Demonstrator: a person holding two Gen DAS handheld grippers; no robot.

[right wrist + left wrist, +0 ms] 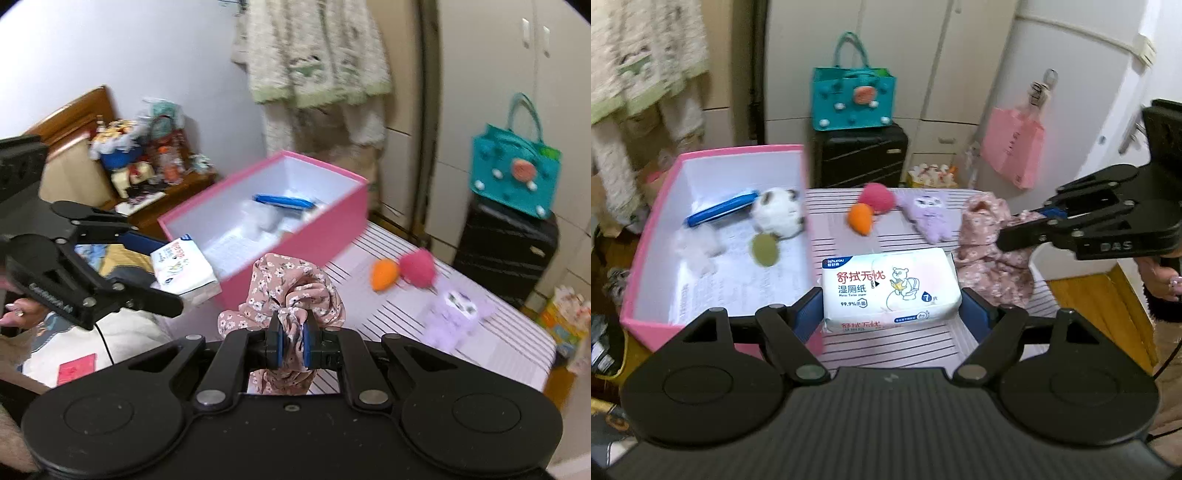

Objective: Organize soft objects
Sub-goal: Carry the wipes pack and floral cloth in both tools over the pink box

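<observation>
My left gripper (892, 310) is shut on a white pack of wet wipes (890, 288), held just right of the pink box (646, 236); the pack also shows in the right wrist view (183, 267). My right gripper (291, 341) is shut on a pink floral cloth (295, 291), which also shows in the left wrist view (990, 251). The box holds a white plush (779, 214), a green pad (764, 251) and a blue item (720, 208). A red ball (877, 197), an orange carrot toy (862, 218) and a purple plush (929, 216) lie on the striped table (905, 343).
A black suitcase (860, 155) with a teal bag (853, 98) stands behind the table. A pink bag (1012, 147) hangs on the right door. A cluttered wooden shelf (147, 173) stands beyond the box. Towels (314, 55) hang on the wall.
</observation>
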